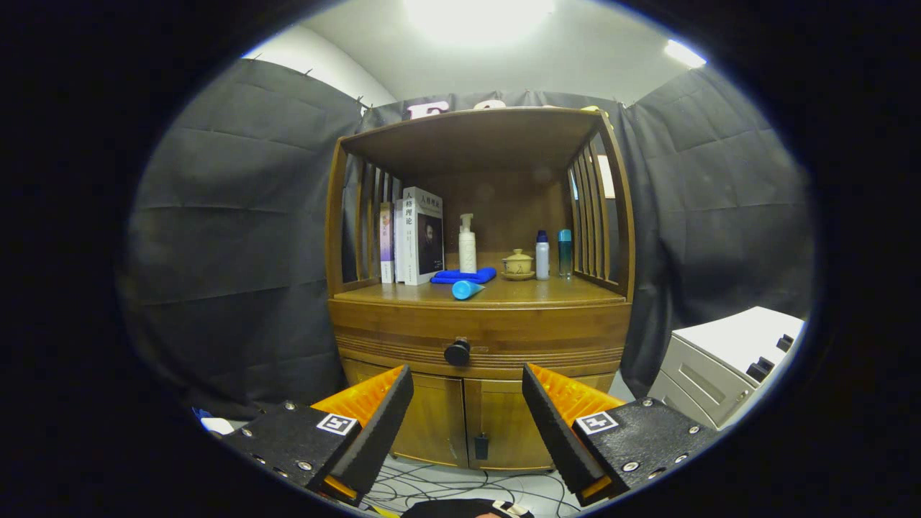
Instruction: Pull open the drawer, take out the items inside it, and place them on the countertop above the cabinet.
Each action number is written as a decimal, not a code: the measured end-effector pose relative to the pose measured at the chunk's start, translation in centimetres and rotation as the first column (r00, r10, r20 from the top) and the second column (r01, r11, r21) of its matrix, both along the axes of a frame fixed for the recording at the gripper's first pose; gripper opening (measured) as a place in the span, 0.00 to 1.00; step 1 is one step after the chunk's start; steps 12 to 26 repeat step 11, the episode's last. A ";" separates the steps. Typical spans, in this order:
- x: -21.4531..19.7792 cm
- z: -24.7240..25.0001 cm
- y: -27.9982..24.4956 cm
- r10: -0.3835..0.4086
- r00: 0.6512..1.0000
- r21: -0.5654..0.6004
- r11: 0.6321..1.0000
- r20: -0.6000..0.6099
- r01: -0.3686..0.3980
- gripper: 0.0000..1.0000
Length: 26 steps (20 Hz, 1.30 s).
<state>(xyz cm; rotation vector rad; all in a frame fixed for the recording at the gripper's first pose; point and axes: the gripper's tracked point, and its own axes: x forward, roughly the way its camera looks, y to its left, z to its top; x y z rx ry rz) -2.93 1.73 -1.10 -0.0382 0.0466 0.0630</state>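
At centre frame the drawer (478, 338) sits closed in the wooden cabinet (360, 324), its dark knob (457, 352) just beyond the gripper (468, 381), whose fingers stand spread wide, holding nothing. On the countertop (547, 291) above: books (414, 234), a pump bottle (468, 244), blue cloth (464, 275), a blue tube (466, 289), a lidded cup (517, 264) and two bottles (552, 255). Lower right sits a white unit (727, 360); cables (446, 489) trail across the floor below.

Open air between gripper (468, 381) (fingers spread, holding nothing) and drawer (478, 325) knob (457, 352). Countertop (532, 291) crowded behind: books (421, 234), bottles (542, 255), teapot (517, 263); front right strip bare.
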 end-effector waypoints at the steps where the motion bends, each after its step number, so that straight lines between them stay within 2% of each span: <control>1: 0.0 0.0 0.1 0.003 1.000 -0.004 1.000 0.000 -0.003 0.95; 10: 1.3 0.9 -1.0 -0.056 0.998 0.007 0.998 0.029 0.056 0.95; 26: 1.4 0.8 -1.0 -0.058 0.998 0.009 0.998 0.028 0.057 0.95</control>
